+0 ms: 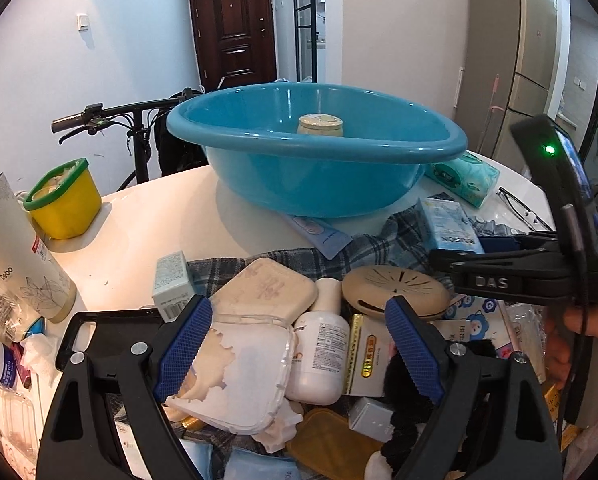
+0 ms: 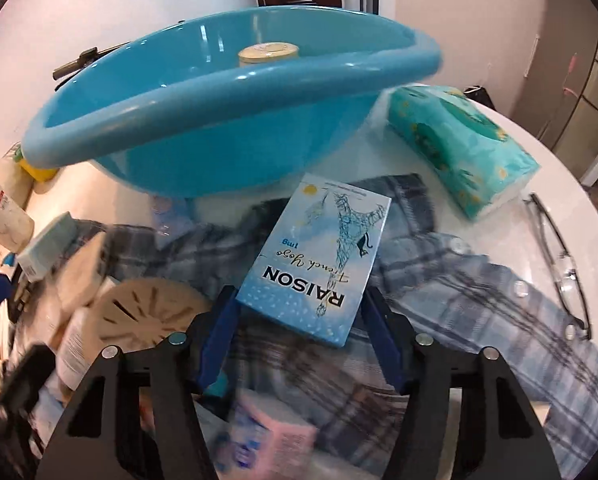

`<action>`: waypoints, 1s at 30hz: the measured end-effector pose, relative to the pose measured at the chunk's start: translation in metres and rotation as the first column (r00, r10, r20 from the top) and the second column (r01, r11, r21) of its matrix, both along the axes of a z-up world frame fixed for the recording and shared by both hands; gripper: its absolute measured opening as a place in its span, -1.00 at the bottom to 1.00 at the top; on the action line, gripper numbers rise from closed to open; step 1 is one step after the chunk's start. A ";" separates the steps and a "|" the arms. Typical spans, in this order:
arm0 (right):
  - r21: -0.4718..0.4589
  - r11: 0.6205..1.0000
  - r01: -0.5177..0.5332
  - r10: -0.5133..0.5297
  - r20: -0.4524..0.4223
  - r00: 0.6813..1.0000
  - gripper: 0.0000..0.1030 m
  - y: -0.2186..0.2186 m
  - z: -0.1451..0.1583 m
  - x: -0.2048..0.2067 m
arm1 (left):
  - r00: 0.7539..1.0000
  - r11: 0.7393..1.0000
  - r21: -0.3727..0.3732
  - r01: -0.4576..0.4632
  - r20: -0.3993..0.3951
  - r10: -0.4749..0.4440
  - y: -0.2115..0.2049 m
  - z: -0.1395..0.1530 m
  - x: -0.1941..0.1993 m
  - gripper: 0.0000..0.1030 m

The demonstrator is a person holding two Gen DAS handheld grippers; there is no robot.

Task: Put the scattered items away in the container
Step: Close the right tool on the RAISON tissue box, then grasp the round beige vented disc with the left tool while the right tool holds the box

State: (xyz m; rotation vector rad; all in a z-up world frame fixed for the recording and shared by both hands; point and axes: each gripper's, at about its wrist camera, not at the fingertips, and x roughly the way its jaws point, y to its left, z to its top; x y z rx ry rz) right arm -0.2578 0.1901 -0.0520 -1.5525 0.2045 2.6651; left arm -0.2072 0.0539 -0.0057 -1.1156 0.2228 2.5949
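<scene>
- Right gripper point(image 2: 301, 334): jaws spread, blue pads either side of the near end of a light-blue RAISON carton point(image 2: 317, 258); whether the pads touch the carton cannot be told from the right wrist view
- RAISON carton: lies flat on a blue plaid shirt point(image 2: 479, 304), its far end close to the foot of the basin; in the left wrist view the same carton point(image 1: 449, 226) sits beside the right gripper's black body
- Left gripper point(image 1: 299, 348): jaws wide apart, holding nothing, poised above a heap of toiletries
- Between the left pads: a clear plastic tray with torn white paper point(image 1: 239, 376), a white lotion bottle point(image 1: 323, 348) and a gold-edged box point(image 1: 369, 356)
- Just beyond the pads: a beige soap case point(image 1: 267, 290) and a round beige slotted lid point(image 1: 395, 290), both resting on the plaid shirt
- Blue basin point(image 1: 259, 184): the container, upright on the white round table point(image 1: 139, 224) beyond the heap; a small cream-lidded jar point(image 1: 320, 125) stands inside it
- Under the basin's near edge: a light-blue tube point(image 1: 323, 236), partly covered
- Right of the basin: a teal tissue pack point(image 2: 455, 148), and nearer the table edge a pair of spectacles point(image 2: 559, 256)
- Left of the basin: a yellow tub with a green rim point(image 1: 65, 200) and a white patterned Debo bottle point(image 1: 23, 252); a small grey-green box point(image 1: 173, 280) stands at the edge of the shirt
</scene>
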 end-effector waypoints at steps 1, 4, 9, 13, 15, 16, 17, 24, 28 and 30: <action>0.004 1.000 0.000 0.000 -0.003 1.000 0.19 0.004 0.001 0.004 | 1.000 1.000 0.000 0.005 0.001 -0.005 0.002 0.000 0.000 0.75; 0.037 0.999 -0.002 0.003 -0.021 1.000 0.19 0.012 0.007 0.014 | 1.000 1.000 -0.002 0.021 0.011 -0.021 0.008 -0.001 0.002 0.75; 0.093 0.995 -0.021 0.025 -0.033 0.999 0.18 0.020 0.010 0.027 | 0.983 0.988 0.062 0.144 0.105 -0.150 0.024 -0.005 0.000 0.75; 0.065 0.998 -0.014 0.017 -0.038 0.999 0.18 0.031 0.011 0.033 | 0.979 0.988 0.041 0.150 0.132 -0.154 0.039 -0.010 -0.007 0.75; 0.052 0.999 -0.016 0.018 -0.040 0.999 0.18 0.034 0.012 0.034 | 0.976 0.987 0.045 0.156 0.149 -0.161 0.044 -0.014 -0.013 0.75; 0.051 0.999 -0.018 0.020 -0.044 0.999 0.18 0.035 0.013 0.036 | 0.972 0.985 0.053 0.162 0.161 -0.168 0.046 -0.015 -0.016 0.75; 0.050 0.999 -0.021 0.024 -0.048 0.999 0.18 0.035 0.014 0.038 | 0.970 0.985 0.055 0.166 0.169 -0.173 0.048 -0.016 -0.017 0.75; 0.032 0.999 -0.041 0.043 -0.063 0.997 0.18 0.035 0.017 0.039 | 0.959 0.978 0.012 0.206 0.197 -0.204 0.063 -0.024 -0.025 0.75; 0.041 0.998 -0.045 0.047 -0.047 0.998 0.18 0.035 0.010 0.036 | 0.958 0.973 -0.036 0.227 0.190 -0.216 0.072 -0.029 -0.026 0.75; 0.037 0.998 -0.048 0.049 -0.034 0.998 0.18 0.036 0.006 0.034 | 0.958 0.973 -0.048 0.227 0.189 -0.214 0.075 -0.030 -0.028 0.75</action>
